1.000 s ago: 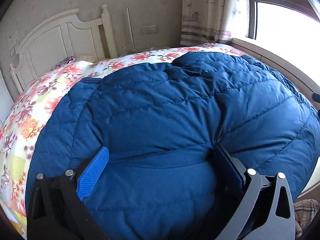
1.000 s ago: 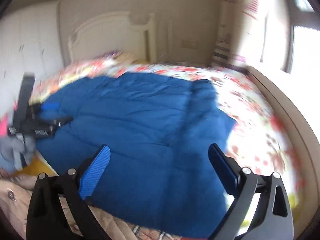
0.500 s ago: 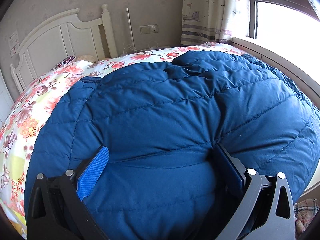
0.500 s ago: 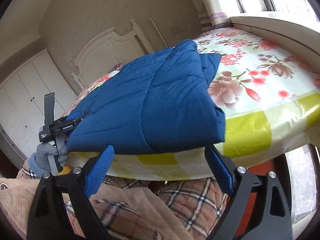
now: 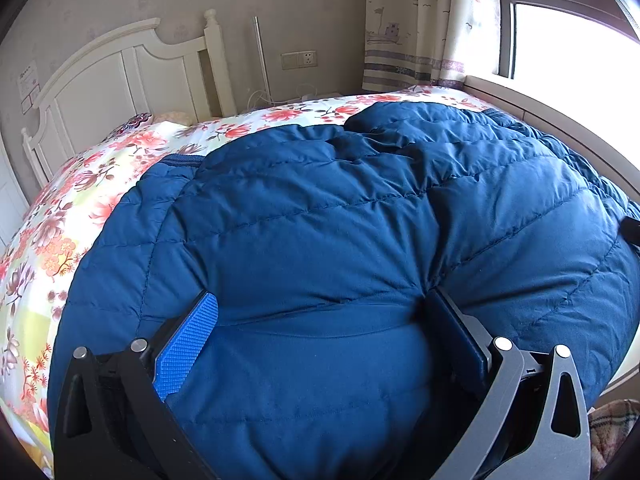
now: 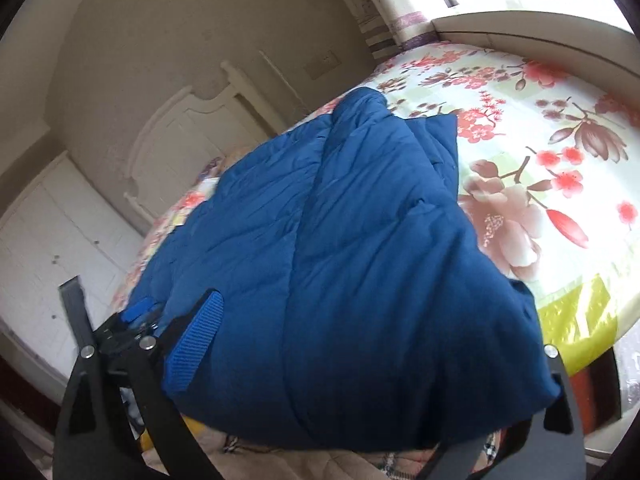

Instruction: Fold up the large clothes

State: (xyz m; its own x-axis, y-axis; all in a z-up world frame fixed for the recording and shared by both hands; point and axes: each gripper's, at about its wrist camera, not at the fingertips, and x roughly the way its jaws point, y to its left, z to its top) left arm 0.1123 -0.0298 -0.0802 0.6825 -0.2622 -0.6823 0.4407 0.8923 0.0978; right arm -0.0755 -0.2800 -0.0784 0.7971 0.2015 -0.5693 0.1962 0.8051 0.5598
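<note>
The left gripper [image 5: 320,320] has its 2 fingers spread wide, with the near hem of the blue down jacket [image 5: 340,220] bulging up between them. The blue textured pad of the left finger [image 5: 186,344] lies against the fabric, and the dark right finger [image 5: 460,332] presses into a crease where the quilting puckers. Whether the fabric is truly clamped cannot be told; the fingers stand far apart with the padded cloth filling the gap.

The right gripper [image 6: 360,340] also has its fingers apart, set around the near edge of the jacket. Its left finger [image 6: 196,340] shows its blue ribbed pad just beside the fabric; the other finger is mostly hidden behind the jacket's lower corner, with only its black frame showing at the right. In the right wrist view the left gripper appears at the lower left, touching the jacket's far-left edge.

The jacket lies on the bed [image 6: 560,160], folded lengthwise into a long panel running from the foot edge toward the white headboard [image 5: 104,80]. It rests on a floral sheet [image 5: 60,216] in red, pink and yellow-green. Beyond the bed are a curtain [image 5: 408,28] and a bright window [image 5: 568,48], and a wall socket [image 5: 298,59] sits near the headboard. White wardrobe doors [image 6: 48,248] stand to the left in the right wrist view.
</note>
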